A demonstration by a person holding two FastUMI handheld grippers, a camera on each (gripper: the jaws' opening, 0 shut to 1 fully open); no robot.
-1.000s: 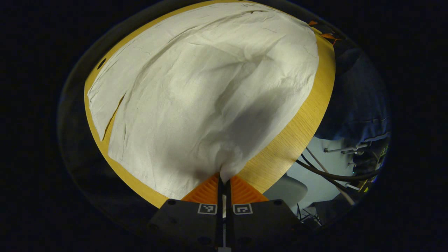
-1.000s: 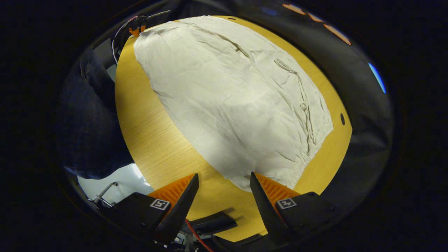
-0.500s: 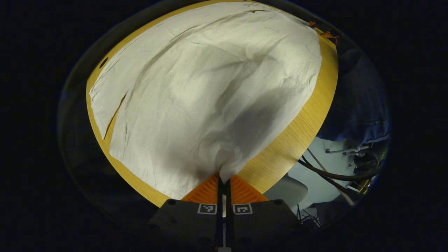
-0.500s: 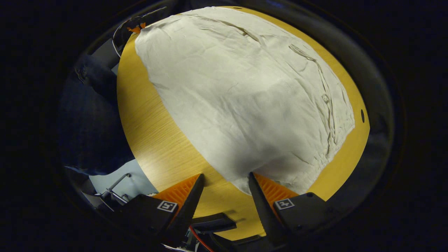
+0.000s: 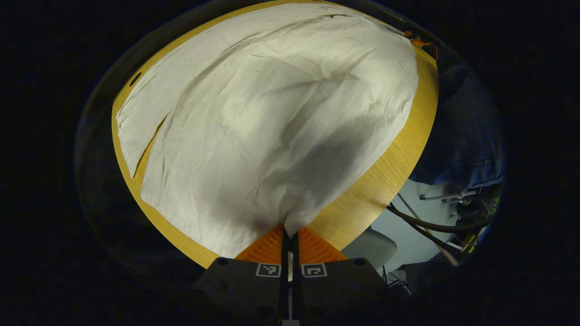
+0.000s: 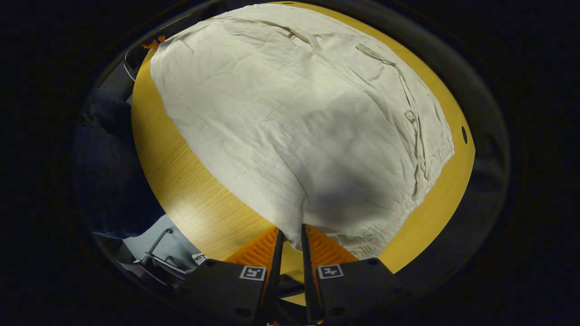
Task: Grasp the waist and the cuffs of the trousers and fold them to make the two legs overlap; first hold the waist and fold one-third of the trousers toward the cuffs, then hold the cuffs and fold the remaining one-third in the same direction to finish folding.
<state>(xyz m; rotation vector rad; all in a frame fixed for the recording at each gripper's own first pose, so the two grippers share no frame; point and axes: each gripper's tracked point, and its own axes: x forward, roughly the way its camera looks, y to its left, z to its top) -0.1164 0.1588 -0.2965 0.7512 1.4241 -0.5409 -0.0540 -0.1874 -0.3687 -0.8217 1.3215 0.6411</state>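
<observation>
Cream trousers (image 5: 272, 113) lie spread over a round wooden table (image 5: 376, 185). My left gripper (image 5: 290, 228) is shut on a cuff corner at the near table edge, and the cloth rises into a peak between its fingers. In the right gripper view the trousers (image 6: 299, 113) show their gathered waistband (image 6: 430, 167) at the right, with a button (image 6: 410, 116) above it. My right gripper (image 6: 290, 230) has its fingers drawn close together on the near waist corner, just above the table (image 6: 181, 181). A narrow gap still shows lower between the fingers.
A person in dark blue clothing (image 5: 466, 136) stands beside the table, also seen at the left of the right gripper view (image 6: 108, 172). Cables (image 5: 426, 224) and metal legs (image 6: 154, 246) lie on the pale floor below. The tabletop has a small hole (image 6: 464, 134).
My right gripper has moved in onto the waist corner and its fingers have gone from wide apart to closed on the cloth. The left gripper has kept its hold without moving.
</observation>
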